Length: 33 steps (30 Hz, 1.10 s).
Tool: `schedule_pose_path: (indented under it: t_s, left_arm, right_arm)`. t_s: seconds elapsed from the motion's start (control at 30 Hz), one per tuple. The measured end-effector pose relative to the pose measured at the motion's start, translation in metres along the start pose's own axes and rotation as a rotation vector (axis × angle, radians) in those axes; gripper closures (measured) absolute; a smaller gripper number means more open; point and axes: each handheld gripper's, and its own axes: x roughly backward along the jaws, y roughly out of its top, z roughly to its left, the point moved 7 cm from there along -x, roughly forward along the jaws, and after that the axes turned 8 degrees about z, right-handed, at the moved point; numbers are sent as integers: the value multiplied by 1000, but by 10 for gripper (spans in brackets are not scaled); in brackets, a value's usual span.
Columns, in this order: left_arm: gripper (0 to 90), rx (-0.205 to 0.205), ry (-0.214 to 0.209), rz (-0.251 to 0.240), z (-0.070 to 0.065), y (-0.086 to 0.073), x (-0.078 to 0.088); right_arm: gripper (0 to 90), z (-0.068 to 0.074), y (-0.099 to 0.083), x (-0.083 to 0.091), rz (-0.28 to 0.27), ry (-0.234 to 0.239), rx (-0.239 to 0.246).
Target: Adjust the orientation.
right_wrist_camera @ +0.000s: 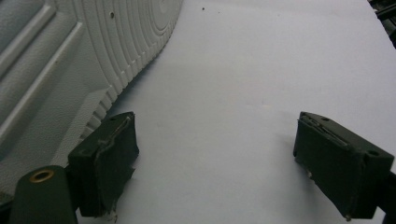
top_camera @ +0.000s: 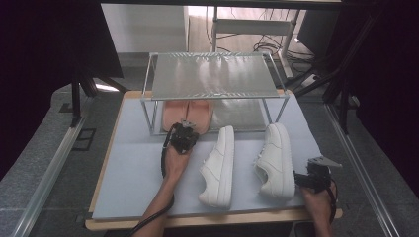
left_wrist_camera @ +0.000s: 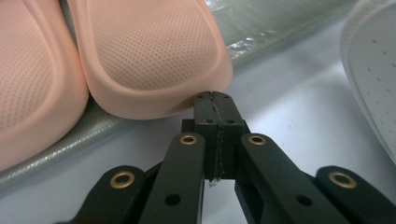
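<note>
A pair of pink slippers (top_camera: 188,114) lies on the lower shelf of a metal rack (top_camera: 212,74). My left gripper (top_camera: 184,129) is shut, with nothing between its jaws. In the left gripper view its tips (left_wrist_camera: 212,100) touch the heel edge of the right pink slipper (left_wrist_camera: 149,56), and the other slipper (left_wrist_camera: 28,79) lies beside it. Two white sneakers (top_camera: 220,165) (top_camera: 275,158) lie on the blue-grey mat. My right gripper (top_camera: 301,178) stands open by the heel of the right sneaker. In the right gripper view (right_wrist_camera: 233,154), its left jaw is next to that sneaker's sole (right_wrist_camera: 60,60).
The rack's mesh top shelf (top_camera: 212,74) overhangs the slippers, and its legs (top_camera: 148,116) stand on the mat (top_camera: 133,168). A white sneaker's toe (left_wrist_camera: 373,70) lies to the right of the left gripper. Dark frame rails (top_camera: 49,163) run along both table sides.
</note>
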Motion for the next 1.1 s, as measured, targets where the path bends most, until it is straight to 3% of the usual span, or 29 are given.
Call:
schedule_pose_path:
  t_s: [0.43, 0.67, 0.8, 1.03, 1.1]
  left_arm:
    - [898, 22, 31, 10, 10, 14, -21]
    - [895, 25, 29, 3, 8, 12, -16]
    - [831, 32, 4, -9, 4, 8, -8]
    - [652, -14, 4, -19, 0, -1, 14]
    - [590, -16, -17, -16, -1, -5, 21]
  right_arm:
    - [140, 0, 0, 0, 0, 0, 0]
    - [139, 0, 0, 0, 0, 0, 0]
    - [139, 0, 0, 0, 0, 0, 0]
    - [139, 0, 0, 0, 2, 1, -1]
    - [140, 0, 0, 0, 3, 2, -1]
